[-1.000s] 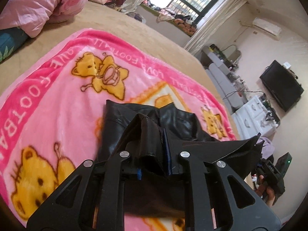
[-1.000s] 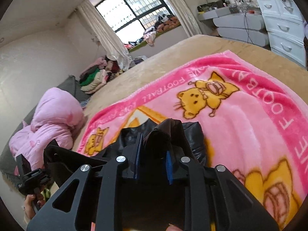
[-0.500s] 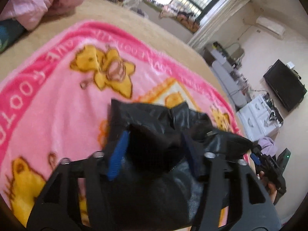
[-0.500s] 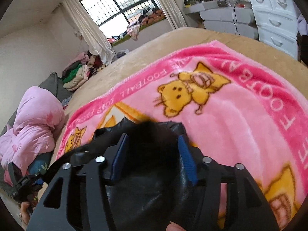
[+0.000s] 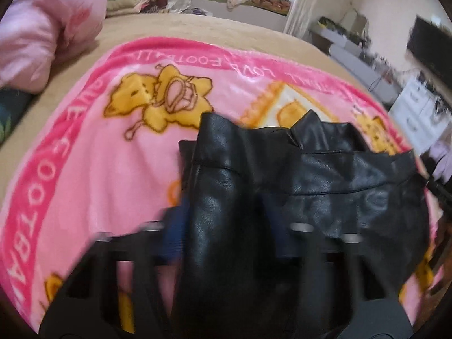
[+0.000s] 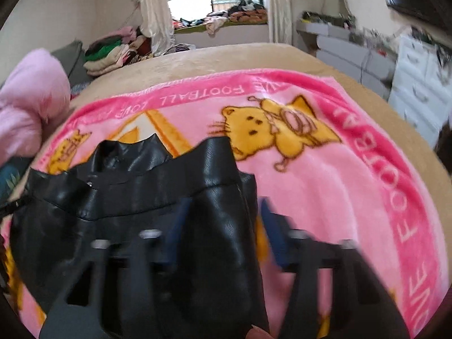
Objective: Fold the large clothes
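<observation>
A black leather jacket (image 5: 310,175) lies folded on the pink cartoon blanket (image 5: 99,147); it also shows in the right wrist view (image 6: 135,186). My left gripper (image 5: 226,226) is open, its blue-padded fingers apart with a fold of the jacket lying between them. My right gripper (image 6: 223,226) is open too, straddling the jacket's right edge. Both views are motion-blurred. The jacket's lower part is hidden behind the gripper frames.
The blanket (image 6: 353,186) covers a tan bed (image 6: 226,56). A pink duvet (image 5: 48,28) sits at the bed's left. Stacked clothes (image 6: 107,56) lie by the window. White drawers (image 6: 418,84) and a TV (image 5: 429,45) stand to the right.
Both grippers were shut on the jacket a second ago; both have opened and let it go. The jacket now lies flatter on the blanket, and both cameras have swung toward the window.
</observation>
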Demonstrator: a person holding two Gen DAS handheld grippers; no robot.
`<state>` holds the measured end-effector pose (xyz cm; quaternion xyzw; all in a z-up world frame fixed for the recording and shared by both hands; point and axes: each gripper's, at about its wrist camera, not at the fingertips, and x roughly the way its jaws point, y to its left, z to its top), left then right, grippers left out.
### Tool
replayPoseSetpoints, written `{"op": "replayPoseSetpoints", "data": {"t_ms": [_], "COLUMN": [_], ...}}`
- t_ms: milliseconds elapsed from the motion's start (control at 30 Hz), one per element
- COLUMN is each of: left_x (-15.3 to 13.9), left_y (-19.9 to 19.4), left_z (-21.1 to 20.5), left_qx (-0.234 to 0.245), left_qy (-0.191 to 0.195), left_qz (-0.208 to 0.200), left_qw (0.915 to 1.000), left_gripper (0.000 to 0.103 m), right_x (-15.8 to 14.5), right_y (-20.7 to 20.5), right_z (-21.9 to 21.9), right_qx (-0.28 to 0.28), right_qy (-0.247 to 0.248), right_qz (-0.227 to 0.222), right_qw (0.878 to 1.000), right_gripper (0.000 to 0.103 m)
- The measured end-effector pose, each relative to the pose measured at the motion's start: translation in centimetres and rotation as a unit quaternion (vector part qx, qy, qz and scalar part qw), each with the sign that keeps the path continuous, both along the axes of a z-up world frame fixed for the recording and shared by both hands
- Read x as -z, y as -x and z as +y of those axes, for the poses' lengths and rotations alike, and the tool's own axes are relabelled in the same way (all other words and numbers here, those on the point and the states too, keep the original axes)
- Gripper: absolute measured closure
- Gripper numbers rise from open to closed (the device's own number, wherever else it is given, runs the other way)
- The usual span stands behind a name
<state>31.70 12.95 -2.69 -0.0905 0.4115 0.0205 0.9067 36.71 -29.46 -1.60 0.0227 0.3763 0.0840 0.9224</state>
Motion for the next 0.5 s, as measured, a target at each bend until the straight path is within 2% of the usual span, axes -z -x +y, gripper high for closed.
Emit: {"op": "replayPoseSetpoints", "data": {"t_ms": [33,67,167,200,267,367,500], "left_x": [-0.2,-0.6,-3.7,-4.3,-5.8,-5.9,-3.4], "left_y": [0.0,0.2,1.6,1.6,1.3,-0.7,-3.7], "left_z": [0.1,0.2,1.4,1.4,1.3,1.0,0.3], "left_qx": [-0.002,-0.004,-0.005,-0.006,-0.011,-0.019,-0.025], "left_qy": [-0.002,0.001,0.031,0.034,0.031,0.029,0.007], "left_qz": [-0.003,-0.01,-0.069,-0.077,-0.097,-0.093,-0.053], "left_qw": [1.0,0.9999,0.9971,0.9964,0.9947,0.9951,0.9983], "left_gripper": [0.089,0.092,0.094,0.094,0.094,0.094,0.094], "right_x": [-0.1,-0.4,-2.7,-4.0,-5.0,-4.6,-1.7], "right_y": [-0.1,0.0,0.9,1.1,0.7,-1.3,-3.5], "right_z": [0.3,0.4,-0.7,-1.5,-2.0,-2.0,-1.5], "right_qx": [-0.001,-0.003,-0.007,-0.005,0.007,0.032,0.05], "right_qy": [0.009,0.007,-0.028,-0.06,-0.076,-0.068,-0.05], "right_qz": [-0.001,-0.005,-0.044,-0.06,-0.07,-0.058,-0.02], "right_qw": [1.0,1.0,0.999,0.996,0.995,0.995,0.997], "right_gripper": [0.089,0.095,0.096,0.096,0.096,0.096,0.096]}}
